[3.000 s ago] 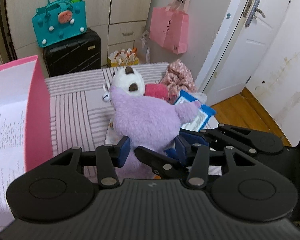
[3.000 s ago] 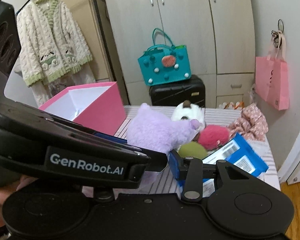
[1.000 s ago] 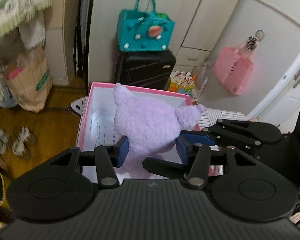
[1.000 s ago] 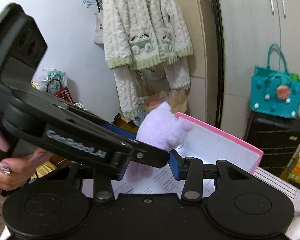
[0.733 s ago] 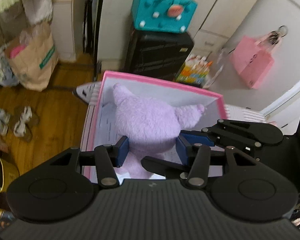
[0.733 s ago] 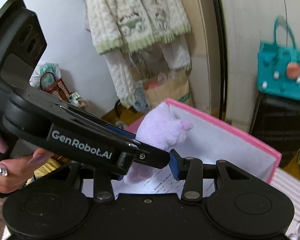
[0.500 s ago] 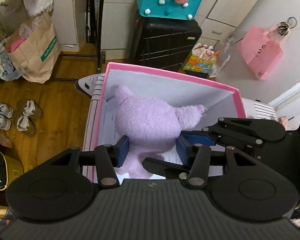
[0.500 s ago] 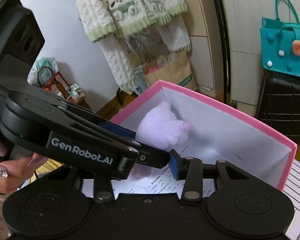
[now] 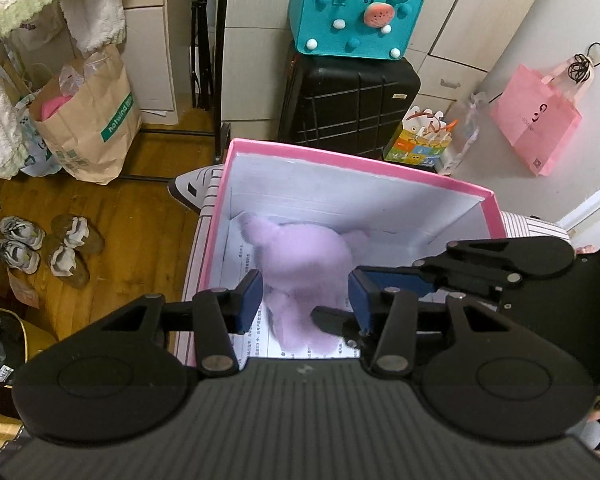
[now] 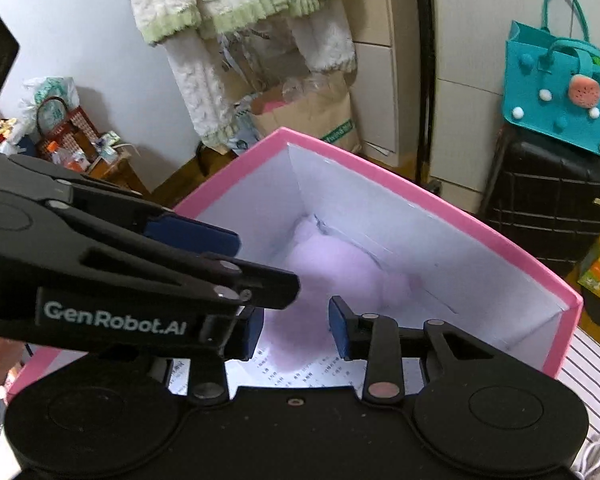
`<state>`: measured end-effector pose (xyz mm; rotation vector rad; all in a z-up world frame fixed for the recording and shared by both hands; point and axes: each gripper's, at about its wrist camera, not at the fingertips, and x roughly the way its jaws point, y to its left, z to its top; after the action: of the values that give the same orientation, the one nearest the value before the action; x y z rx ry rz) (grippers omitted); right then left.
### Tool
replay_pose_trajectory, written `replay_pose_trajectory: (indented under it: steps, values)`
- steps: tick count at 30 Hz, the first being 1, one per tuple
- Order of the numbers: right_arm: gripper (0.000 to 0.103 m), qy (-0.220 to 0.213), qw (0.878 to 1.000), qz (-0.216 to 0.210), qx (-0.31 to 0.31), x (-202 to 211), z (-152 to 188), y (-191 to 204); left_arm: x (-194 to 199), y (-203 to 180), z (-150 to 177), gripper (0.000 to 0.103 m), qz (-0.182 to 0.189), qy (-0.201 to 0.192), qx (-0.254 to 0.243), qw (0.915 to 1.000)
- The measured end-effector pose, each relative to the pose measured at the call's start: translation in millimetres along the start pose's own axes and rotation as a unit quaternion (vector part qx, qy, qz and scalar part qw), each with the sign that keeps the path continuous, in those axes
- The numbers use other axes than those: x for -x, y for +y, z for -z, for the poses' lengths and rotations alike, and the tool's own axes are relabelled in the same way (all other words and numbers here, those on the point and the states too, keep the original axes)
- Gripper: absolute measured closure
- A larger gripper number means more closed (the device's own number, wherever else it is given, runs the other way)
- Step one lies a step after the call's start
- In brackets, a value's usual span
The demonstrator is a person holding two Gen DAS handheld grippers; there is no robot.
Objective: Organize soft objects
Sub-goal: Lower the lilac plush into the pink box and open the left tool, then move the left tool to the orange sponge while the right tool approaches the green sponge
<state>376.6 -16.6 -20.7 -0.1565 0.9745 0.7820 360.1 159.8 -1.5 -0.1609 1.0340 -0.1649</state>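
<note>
The purple plush toy (image 9: pixel 300 256) sat inside the pink box (image 9: pixel 356 158), apparently on its floor. Left tongs (image 9: pixel 304 300) and right tongs (image 10: pixel 296 330) were closing on its soft, light, squashy body; gripping mid-body suits it.

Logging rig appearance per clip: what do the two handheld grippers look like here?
Both are matte black plastic with a ribbed body, round pivot discs, silver rivets on linkage bars, and blue pads. The left gripper appears in its own view; the right gripper likewise. White "GenRobot.AI" lettering marks the left gripper's side, seen from the right wrist. No cables or sleeves show.
</note>
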Motion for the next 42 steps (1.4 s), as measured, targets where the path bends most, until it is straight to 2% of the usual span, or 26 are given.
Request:
replay_pose_trajectory:
  steps: [4, 6, 15, 20, 24, 31, 37, 42]
  values:
    - [0.062, -0.006, 1.000, 0.019, 0.008, 9, 5, 1, 7, -5, 6, 0.057, -0.001, -0.004, -0.017, 0.9998]
    - [0.062, -0.010, 1.000, 0.013, 0.009, 18, 11, 1, 16, -8, 10, 0.057, -0.003, -0.009, -0.029, 0.9995]
    - [0.062, -0.023, 0.999, 0.022, 0.027, 75, 38, 19, 80, -27, 34, 0.048, -0.015, -0.034, -0.064, 0.9973]
    - [0.061, -0.030, 0.999, 0.022, 0.028, 113, 52, 34, 111, -47, 52, 0.044, -0.001, 0.005, -0.106, 0.9944]
    - [0.061, -0.027, 0.999, 0.003, 0.026, 136, 65, 44, 146, -66, 70, 0.038, -0.024, -0.014, -0.142, 0.9895]
    - [0.058, -0.045, 0.999, 0.002, 0.026, 185, 94, 58, 194, -86, 101, 0.028, -0.025, -0.055, -0.180, 0.9818]
    - [0.056, -0.076, 0.997, 0.019, 0.026, 242, 130, 65, 212, -100, 130, 0.020, -0.015, -0.068, -0.203, 0.9768]
    - [0.055, -0.097, 0.994, 0.033, 0.024, 273, 153, 66, 217, -112, 149, 0.017, -0.007, -0.070, -0.213, 0.9744]
